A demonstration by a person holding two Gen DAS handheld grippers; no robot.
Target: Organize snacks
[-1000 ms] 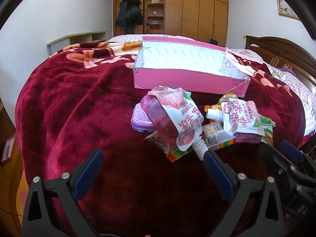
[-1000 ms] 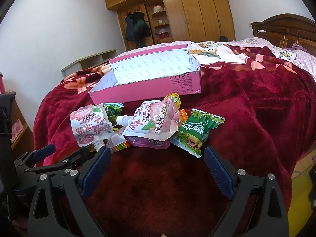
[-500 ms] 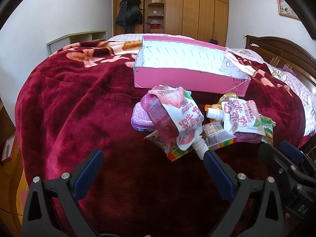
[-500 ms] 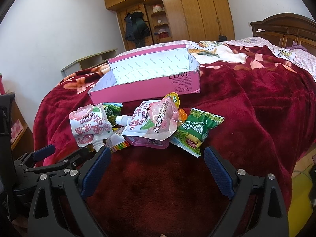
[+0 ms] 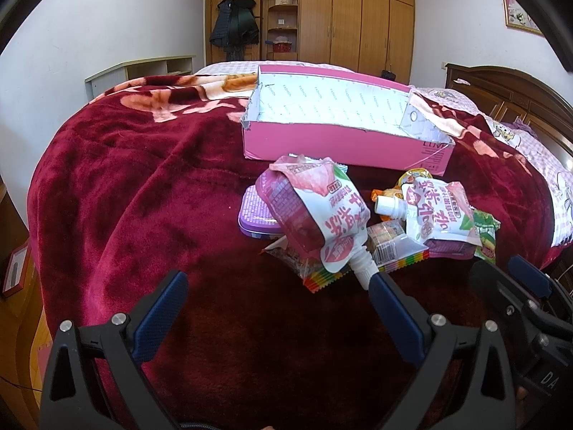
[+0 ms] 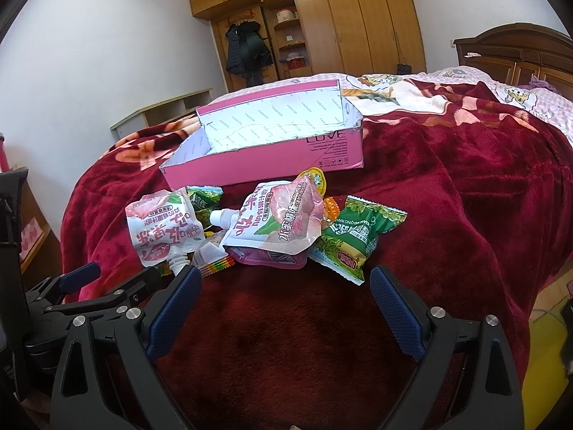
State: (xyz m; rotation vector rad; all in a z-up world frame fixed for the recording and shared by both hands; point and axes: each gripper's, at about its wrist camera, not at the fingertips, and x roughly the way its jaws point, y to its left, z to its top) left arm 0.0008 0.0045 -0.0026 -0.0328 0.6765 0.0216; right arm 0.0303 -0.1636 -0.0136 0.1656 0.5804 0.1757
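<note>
A heap of snacks lies on the red blanket in front of an empty pink cardboard box (image 5: 343, 143) (image 6: 258, 165). The heap holds a pink-and-white spout pouch (image 5: 322, 218) (image 6: 163, 229), a second spout pouch (image 5: 435, 215) (image 6: 279, 225), a green packet (image 6: 354, 236) (image 5: 485, 233), a purple tin (image 5: 256, 215) and a rainbow-edged packet (image 5: 318, 279). My left gripper (image 5: 275, 286) hangs open just short of the heap, its right finger near the first pouch's white spout (image 5: 361, 268). My right gripper (image 6: 286, 283) is open too, low before the second pouch and the green packet.
The bed's red blanket (image 5: 143, 197) drops off at the left and near edges. A dark wooden headboard (image 6: 519, 57) stands at the right, wardrobes (image 5: 358, 18) behind. Each gripper shows at the other view's lower corner. Bare blanket spreads left of the heap.
Both views have crept slightly closer to the heap; the snacks and the box have not moved, and both grippers stay open.
</note>
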